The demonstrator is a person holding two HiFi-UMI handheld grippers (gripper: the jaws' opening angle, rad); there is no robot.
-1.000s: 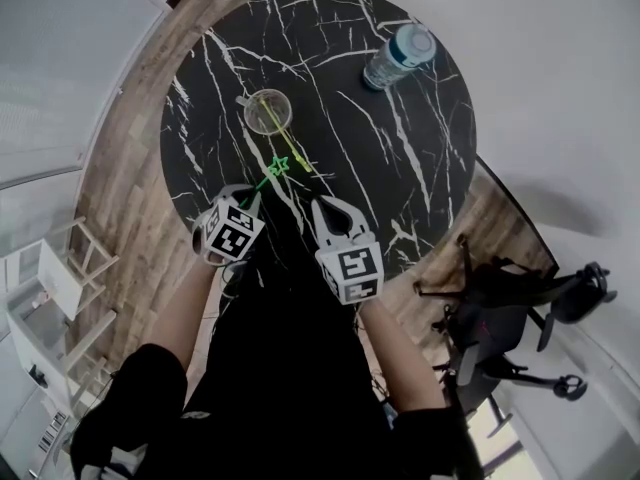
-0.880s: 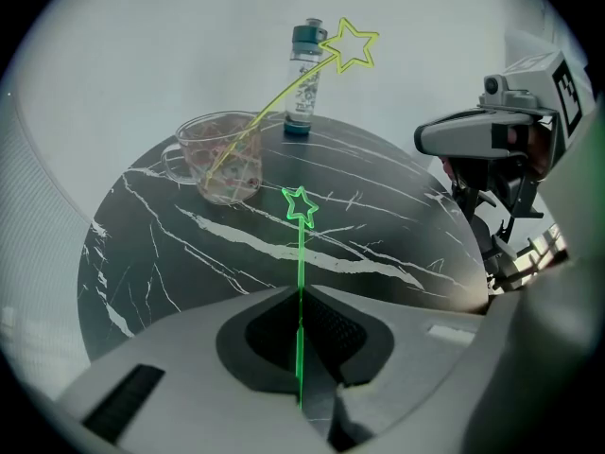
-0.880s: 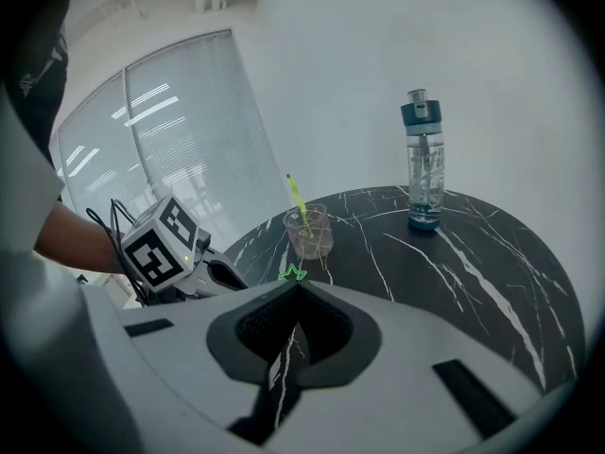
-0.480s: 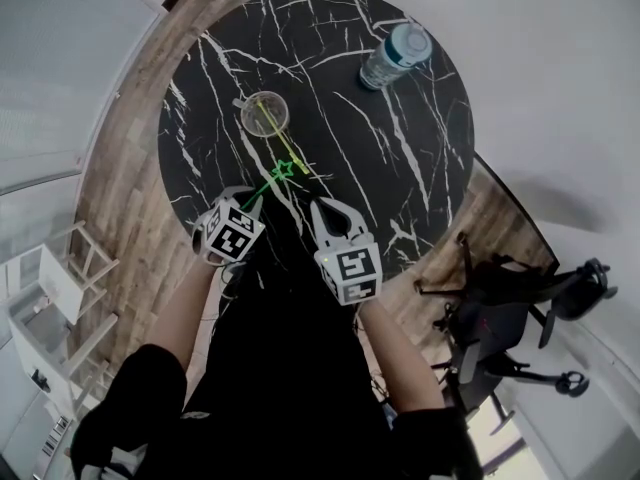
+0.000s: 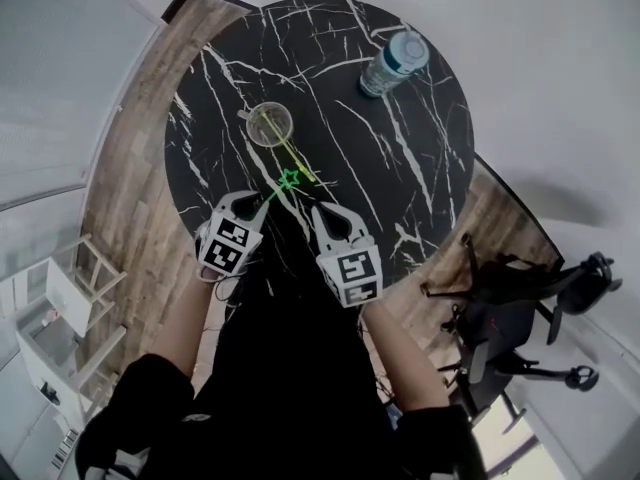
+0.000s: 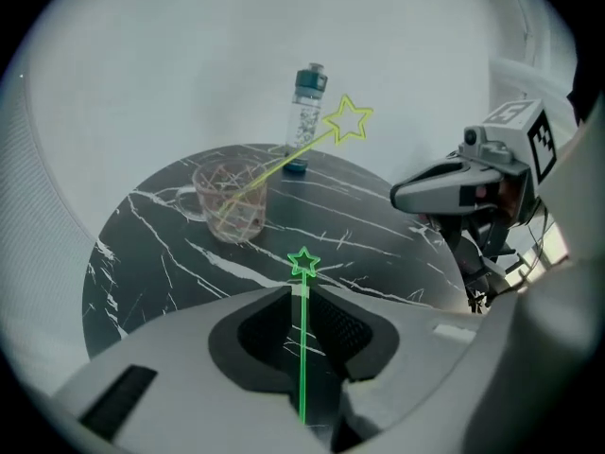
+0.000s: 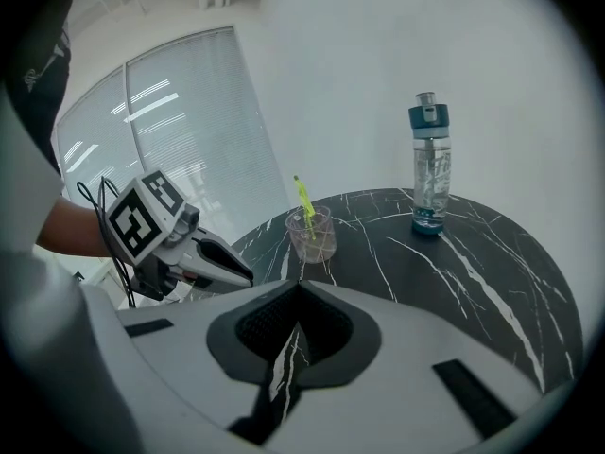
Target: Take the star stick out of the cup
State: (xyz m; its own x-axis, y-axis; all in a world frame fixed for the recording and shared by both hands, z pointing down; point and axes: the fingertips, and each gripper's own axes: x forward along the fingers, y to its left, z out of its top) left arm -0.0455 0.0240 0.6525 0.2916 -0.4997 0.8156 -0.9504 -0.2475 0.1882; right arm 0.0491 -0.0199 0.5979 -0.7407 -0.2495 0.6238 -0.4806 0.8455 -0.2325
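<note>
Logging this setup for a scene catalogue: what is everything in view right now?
table: 1, round, black marble with white veins, centre
cup: 1, clear, with a handle, on the table's far left part
yellow star stick: 1, standing tilted in the cup
green star stick: 1, out of the cup, gripped between the left gripper's jaws
water bottle: 1, clear with a teal cap, upright at the far right edge of the table
office chair: 1, black, on the floor to the right
shelf unit: 1, white, lower left
left gripper: 1, white, shut on the green stick
right gripper: 1, white, shut, empty
</note>
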